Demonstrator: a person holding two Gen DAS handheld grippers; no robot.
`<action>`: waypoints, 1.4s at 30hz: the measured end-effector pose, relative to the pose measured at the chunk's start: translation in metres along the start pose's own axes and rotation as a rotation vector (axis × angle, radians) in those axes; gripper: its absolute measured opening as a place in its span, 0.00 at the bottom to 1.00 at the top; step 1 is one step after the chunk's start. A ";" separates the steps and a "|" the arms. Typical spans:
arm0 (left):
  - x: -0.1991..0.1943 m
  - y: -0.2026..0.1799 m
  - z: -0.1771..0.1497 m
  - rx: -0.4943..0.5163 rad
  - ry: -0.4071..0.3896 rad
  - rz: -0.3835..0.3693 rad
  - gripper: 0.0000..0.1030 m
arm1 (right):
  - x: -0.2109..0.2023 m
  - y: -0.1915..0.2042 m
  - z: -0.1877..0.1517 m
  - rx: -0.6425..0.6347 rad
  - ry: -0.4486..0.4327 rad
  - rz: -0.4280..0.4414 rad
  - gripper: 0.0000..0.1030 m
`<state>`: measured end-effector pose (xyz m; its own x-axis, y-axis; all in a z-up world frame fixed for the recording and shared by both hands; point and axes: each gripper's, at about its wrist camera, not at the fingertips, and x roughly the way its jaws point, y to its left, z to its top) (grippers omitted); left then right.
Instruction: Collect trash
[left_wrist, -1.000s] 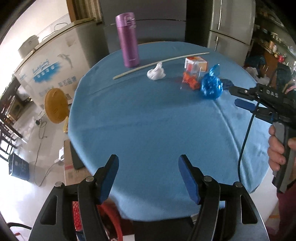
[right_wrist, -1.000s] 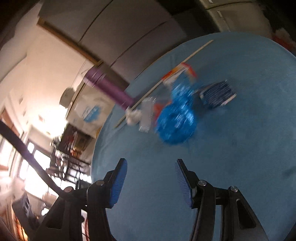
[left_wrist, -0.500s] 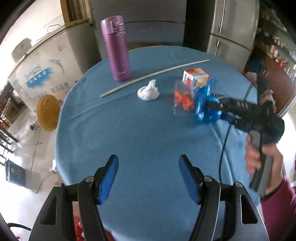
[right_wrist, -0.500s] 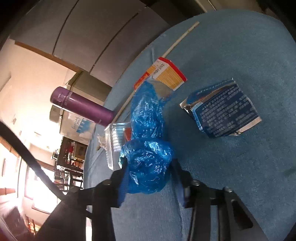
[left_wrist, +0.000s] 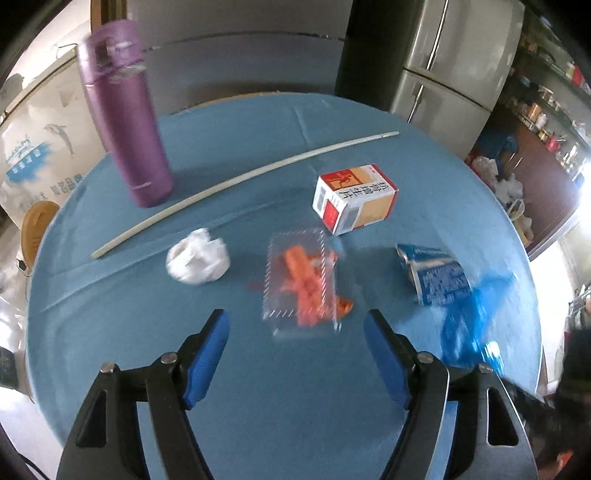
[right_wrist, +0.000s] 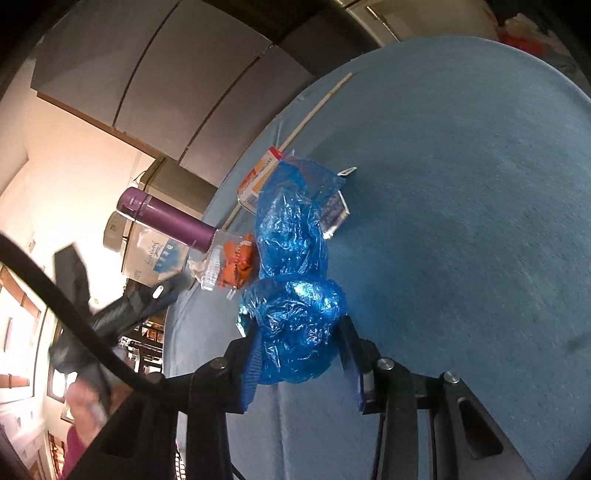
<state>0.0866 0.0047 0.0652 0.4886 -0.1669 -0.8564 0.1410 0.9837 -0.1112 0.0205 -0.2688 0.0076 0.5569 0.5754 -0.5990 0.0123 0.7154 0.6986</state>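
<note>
Right fingers (right_wrist: 255, 363) clamped on blue bag (right_wrist: 295, 295), lifted off counter (right_wrist: 461, 221); keep squeeze firm, slippery film. Left fingers (left_wrist: 207, 354) wide, aimed at clear tray (left_wrist: 301, 284); straddle sides, close gently.

On the table (left_wrist: 110, 369), the bottle (left_wrist: 127, 118) stands far left, with the stick (left_wrist: 236, 184) lying slantwise just before it. The tissue (left_wrist: 197, 256) lies before the stick. Right of the tissue sits the tray (left_wrist: 301, 284); behind the tray is the box (left_wrist: 354, 197), and to its right the carton (left_wrist: 437, 275). The bag (right_wrist: 295, 280) sits between the right gripper's (right_wrist: 301, 360) fingers, at the table's right edge.
</note>
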 end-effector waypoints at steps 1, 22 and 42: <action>0.008 -0.001 0.004 -0.004 0.013 0.002 0.74 | 0.000 -0.001 -0.002 -0.007 -0.001 -0.001 0.40; -0.028 0.010 -0.024 -0.036 -0.074 -0.014 0.43 | -0.011 0.038 -0.025 -0.126 -0.030 0.015 0.40; -0.207 0.069 -0.147 -0.017 -0.299 0.366 0.43 | -0.046 0.151 -0.091 -0.358 -0.008 0.094 0.40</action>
<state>-0.1317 0.1165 0.1603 0.7307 0.1815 -0.6581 -0.0995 0.9820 0.1604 -0.0786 -0.1510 0.1049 0.5486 0.6427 -0.5348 -0.3294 0.7540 0.5683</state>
